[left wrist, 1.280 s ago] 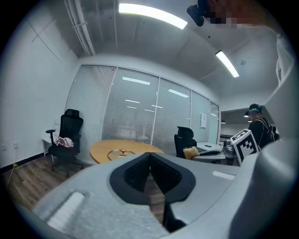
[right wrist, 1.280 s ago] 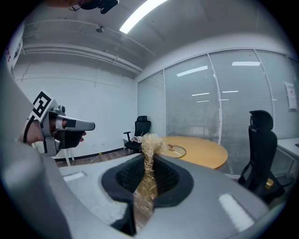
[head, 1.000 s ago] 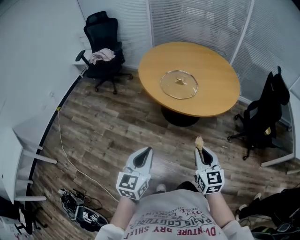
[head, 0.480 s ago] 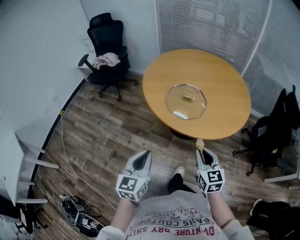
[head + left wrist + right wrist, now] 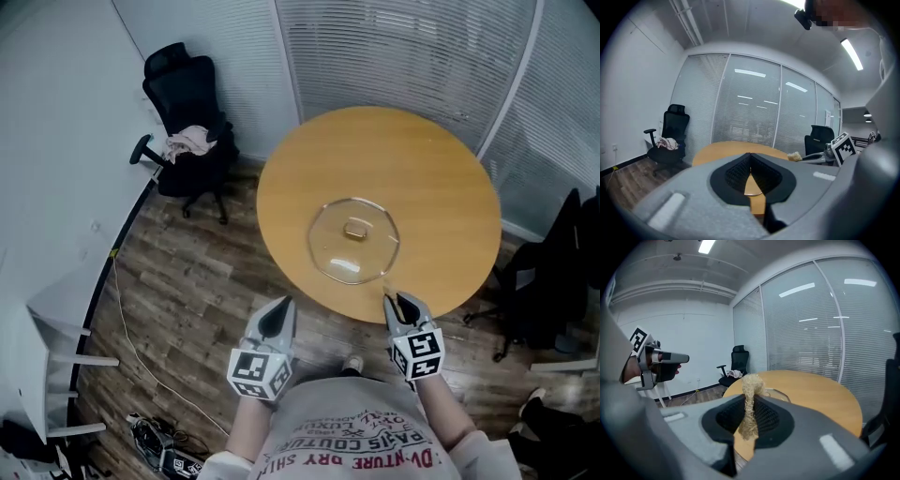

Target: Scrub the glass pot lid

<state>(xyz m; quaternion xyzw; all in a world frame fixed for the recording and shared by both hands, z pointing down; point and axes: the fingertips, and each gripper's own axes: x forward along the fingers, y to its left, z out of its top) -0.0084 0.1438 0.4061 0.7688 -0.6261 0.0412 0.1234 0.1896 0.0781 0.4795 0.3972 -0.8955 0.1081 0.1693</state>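
The glass pot lid (image 5: 353, 240) lies flat near the front of the round wooden table (image 5: 431, 178), its knob up. My left gripper (image 5: 279, 309) hangs short of the table's near edge, shut with nothing between its jaws; in the left gripper view, the left gripper (image 5: 750, 155) points at the table (image 5: 724, 147). My right gripper (image 5: 400, 302) is at the table's near edge, just below and right of the lid. In the right gripper view, the right gripper (image 5: 750, 398) is shut on a tan fibrous scrubber (image 5: 751, 384), with the lid (image 5: 782, 393) just behind.
A black office chair (image 5: 183, 112) with a cloth on it stands at the far left by the blinds. Another dark chair (image 5: 558, 281) is close to the table's right side. A cable (image 5: 122, 309) runs over the wood floor, and a white desk (image 5: 42, 309) stands at the left.
The person has walked up to the table, so the table and lid are now much nearer, right in front of the grippers. Both grippers keep the same pose and grip.
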